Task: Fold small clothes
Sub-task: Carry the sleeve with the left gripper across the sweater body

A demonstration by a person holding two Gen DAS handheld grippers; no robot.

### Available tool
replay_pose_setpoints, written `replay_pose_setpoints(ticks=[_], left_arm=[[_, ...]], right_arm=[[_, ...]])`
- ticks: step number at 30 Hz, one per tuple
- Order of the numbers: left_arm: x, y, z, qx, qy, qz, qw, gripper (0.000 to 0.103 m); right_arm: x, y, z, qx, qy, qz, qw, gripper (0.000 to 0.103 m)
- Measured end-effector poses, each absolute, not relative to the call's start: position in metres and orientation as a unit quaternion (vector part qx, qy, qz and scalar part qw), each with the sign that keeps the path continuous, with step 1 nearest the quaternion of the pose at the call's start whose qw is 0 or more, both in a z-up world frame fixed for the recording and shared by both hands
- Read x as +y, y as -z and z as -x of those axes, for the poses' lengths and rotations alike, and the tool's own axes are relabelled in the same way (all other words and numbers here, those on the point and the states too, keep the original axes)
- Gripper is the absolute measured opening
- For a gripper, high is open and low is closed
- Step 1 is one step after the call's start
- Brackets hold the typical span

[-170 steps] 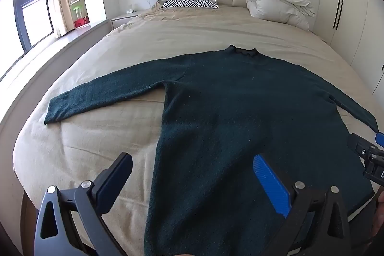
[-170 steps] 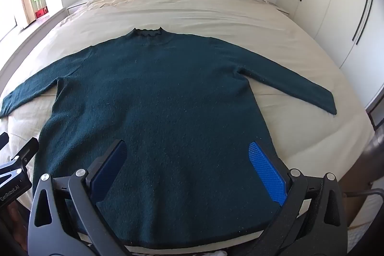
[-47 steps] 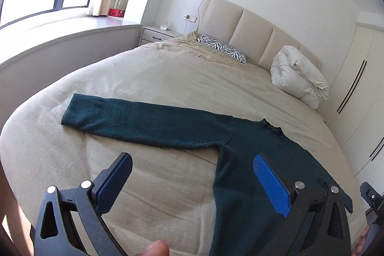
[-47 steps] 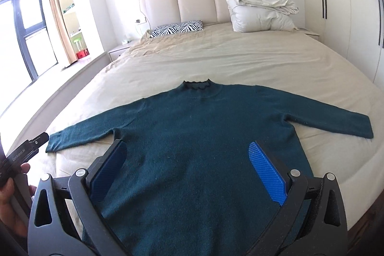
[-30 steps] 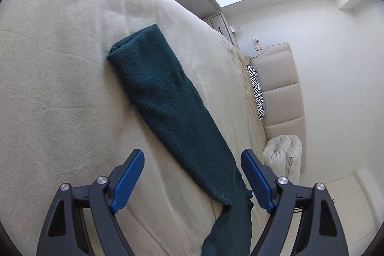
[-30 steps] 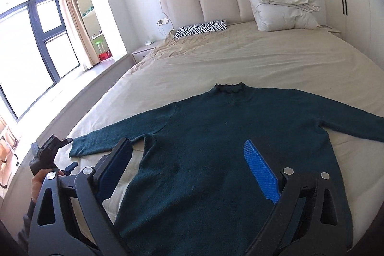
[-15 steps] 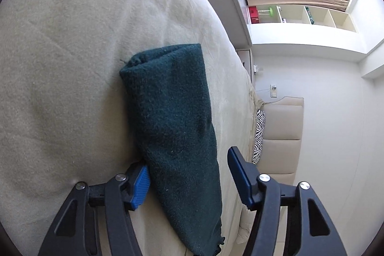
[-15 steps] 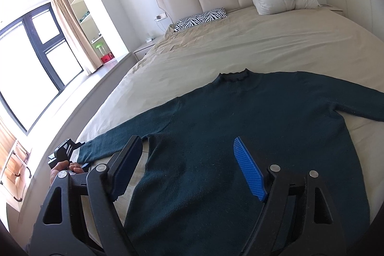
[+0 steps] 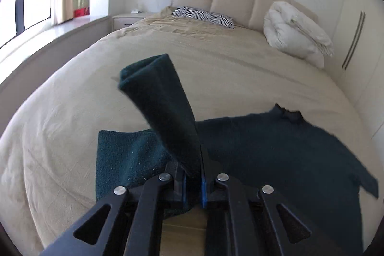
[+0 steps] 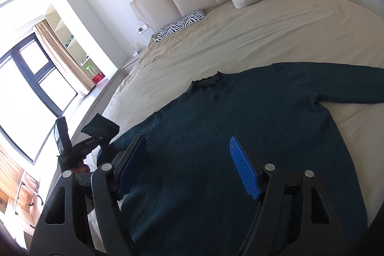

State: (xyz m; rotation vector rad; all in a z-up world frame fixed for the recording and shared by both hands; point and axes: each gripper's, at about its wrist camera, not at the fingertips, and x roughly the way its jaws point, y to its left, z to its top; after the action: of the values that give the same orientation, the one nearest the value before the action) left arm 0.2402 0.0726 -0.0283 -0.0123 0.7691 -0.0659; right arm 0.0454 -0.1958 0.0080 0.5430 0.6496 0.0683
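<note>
A dark green long-sleeved sweater (image 10: 240,136) lies flat on the beige bed, collar toward the headboard; it also shows in the left wrist view (image 9: 276,148). My left gripper (image 9: 193,180) is shut on its left sleeve (image 9: 163,107), lifted off the bed with the cuff sticking up and forward. In the right wrist view the left gripper (image 10: 96,138) holds the raised cuff (image 10: 100,127) at the sweater's left side. My right gripper (image 10: 189,160) is open and empty above the sweater's lower body. The right sleeve (image 10: 348,88) lies stretched out flat.
The beige bed (image 9: 216,59) fills both views. A zebra pillow (image 9: 204,16) and a folded white duvet (image 9: 295,32) sit by the headboard. A nightstand (image 9: 127,18) and window ledge run along the left; wardrobe doors (image 9: 355,40) on the right.
My left gripper has closed on the left sleeve near the cuff and lifted it off the bed, swinging toward the sweater's body. My right gripper has tilted over the sweater, still open.
</note>
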Motion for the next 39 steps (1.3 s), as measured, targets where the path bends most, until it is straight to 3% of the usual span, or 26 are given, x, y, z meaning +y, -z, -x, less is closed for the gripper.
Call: replay_pose_setpoints(ticks=[2, 7, 18, 24, 26, 28, 31, 32, 36, 39], left_arm=[[0.018, 0.051, -0.223, 0.371, 0.048, -0.095, 0.922, 0.009], [-0.014, 0.093, -0.198, 0.384, 0.037, -0.161, 0.908, 0.009], [-0.009, 0.092, -0.189, 0.374, 0.032, -0.136, 0.917, 0.012], [0.002, 0.088, -0.187, 0.373, 0.032, -0.109, 0.921, 0.013], [0.003, 0.088, -0.186, 0.373, 0.032, -0.105, 0.921, 0.013], [0.005, 0.088, -0.186, 0.374, 0.031, -0.102, 0.921, 0.013], [0.010, 0.085, -0.186, 0.379, 0.034, -0.085, 0.921, 0.018], [0.012, 0.084, -0.185, 0.382, 0.039, -0.075, 0.920, 0.021], [0.023, 0.068, -0.169, 0.372, 0.058, -0.026, 0.926, 0.055], [0.041, 0.058, -0.156, 0.373, 0.091, 0.046, 0.922, 0.057]], right_arm=[[-0.211, -0.001, -0.059, 0.324, -0.044, -0.283, 0.902, 0.071], [-0.226, 0.032, -0.110, 0.372, -0.089, -0.326, 0.864, 0.071], [-0.168, 0.150, -0.232, 0.525, -0.188, -0.448, 0.699, 0.071], [-0.151, 0.182, -0.254, 0.538, -0.187, -0.492, 0.658, 0.071], [-0.150, 0.182, -0.265, 0.536, -0.186, -0.481, 0.669, 0.053], [-0.144, 0.182, -0.275, 0.546, -0.178, -0.449, 0.685, 0.027], [-0.131, 0.177, -0.273, 0.545, -0.178, -0.406, 0.712, 0.010], [-0.131, 0.172, -0.275, 0.541, -0.175, -0.391, 0.724, 0.009], [-0.141, 0.140, -0.271, 0.511, -0.155, -0.347, 0.771, 0.007], [-0.171, 0.107, -0.267, 0.488, -0.127, -0.304, 0.809, 0.007]])
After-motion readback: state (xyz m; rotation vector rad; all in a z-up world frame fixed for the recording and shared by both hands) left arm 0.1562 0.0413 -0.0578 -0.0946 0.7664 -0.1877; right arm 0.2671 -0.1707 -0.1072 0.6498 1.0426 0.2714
